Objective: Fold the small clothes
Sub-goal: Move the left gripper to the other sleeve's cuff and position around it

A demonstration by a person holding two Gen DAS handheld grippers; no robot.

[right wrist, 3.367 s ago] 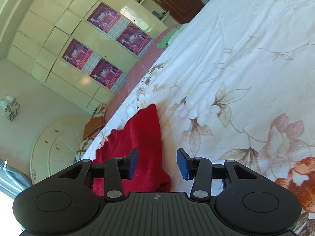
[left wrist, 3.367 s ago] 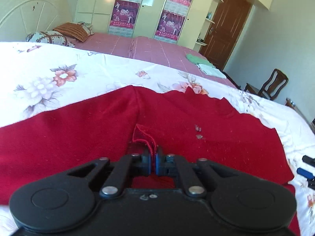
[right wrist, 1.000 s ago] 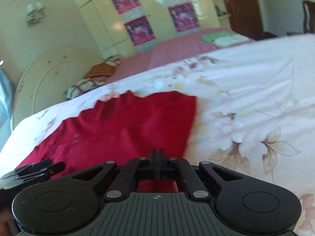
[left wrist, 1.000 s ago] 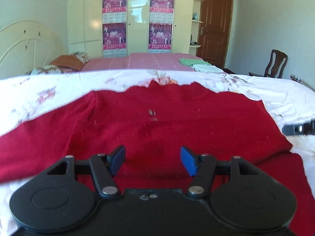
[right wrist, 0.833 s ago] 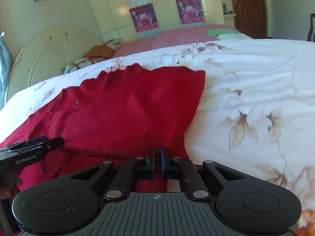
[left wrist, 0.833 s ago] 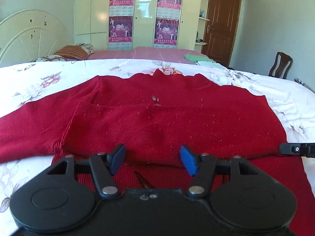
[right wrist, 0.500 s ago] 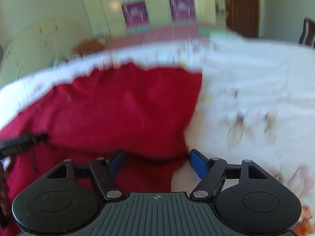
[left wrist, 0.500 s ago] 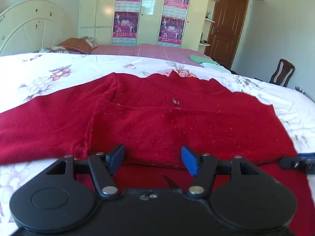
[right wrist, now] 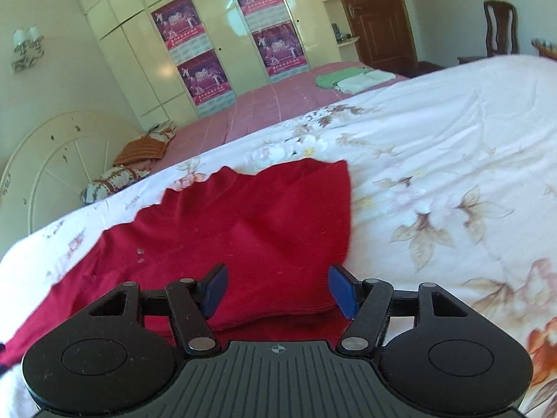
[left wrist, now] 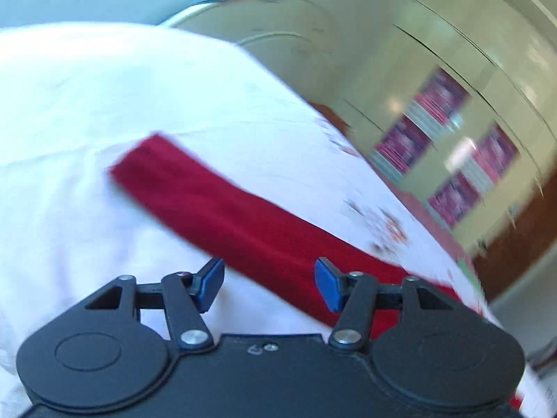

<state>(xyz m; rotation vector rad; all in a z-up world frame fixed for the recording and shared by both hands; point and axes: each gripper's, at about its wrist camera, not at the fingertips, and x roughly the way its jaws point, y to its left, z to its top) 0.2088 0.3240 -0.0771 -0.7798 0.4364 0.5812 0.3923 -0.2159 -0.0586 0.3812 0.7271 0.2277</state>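
Both my grippers gape, gripping nothing.
Red knitted sweater (right wrist: 264,230) lies under right gripper (right wrist: 277,291); its sleeve (left wrist: 222,205) ahead of left gripper (left wrist: 268,284), jaws just narrowed.

Left wrist view: taken from behind the left gripper (left wrist: 268,284), low and close over the floral bedsheet (left wrist: 104,87), tilted, blurred, facing along a red sleeve (left wrist: 222,205) toward the headboard (left wrist: 278,35). Right wrist view: taken from behind the right gripper (right wrist: 276,289), angled down, near the folded red sweater (right wrist: 243,230), facing the wardrobe (right wrist: 216,52). Shared: sweater, sheet, headboard, postered wardrobe.
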